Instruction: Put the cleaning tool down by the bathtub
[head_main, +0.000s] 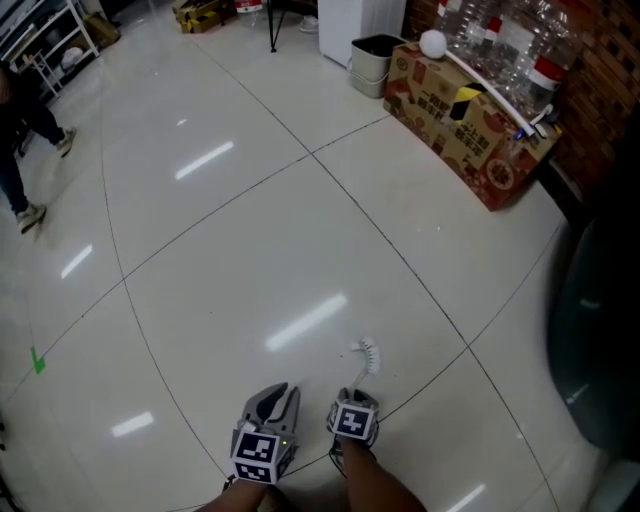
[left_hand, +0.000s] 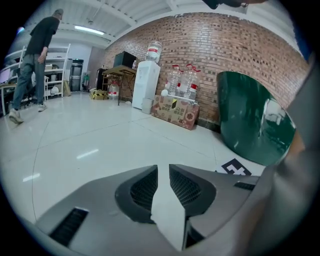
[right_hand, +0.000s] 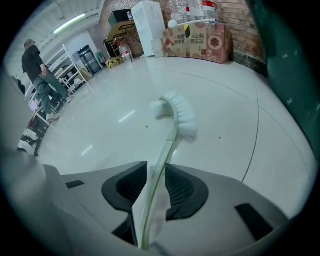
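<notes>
The cleaning tool, a white brush (head_main: 367, 355) with a thin pale handle, lies low over the white tile floor just ahead of my right gripper (head_main: 355, 400). In the right gripper view the bristle head (right_hand: 182, 116) points away and the handle runs back between the jaws of my right gripper (right_hand: 156, 170), which stand open a little around it with a slit of floor showing beside it. My left gripper (head_main: 275, 398) hangs close beside it, left of the brush. Its jaws (left_hand: 163, 172) are a narrow gap apart with nothing in them. The dark green bathtub (head_main: 590, 320) (left_hand: 255, 120) (right_hand: 290, 65) stands at the right.
A printed cardboard box (head_main: 470, 130) carrying large water bottles sits against the brick wall at the back right, with a grey bin (head_main: 372, 62) and a white cabinet (head_main: 355, 22) next to it. A person (head_main: 20, 150) (left_hand: 35, 60) walks at the far left by shelving.
</notes>
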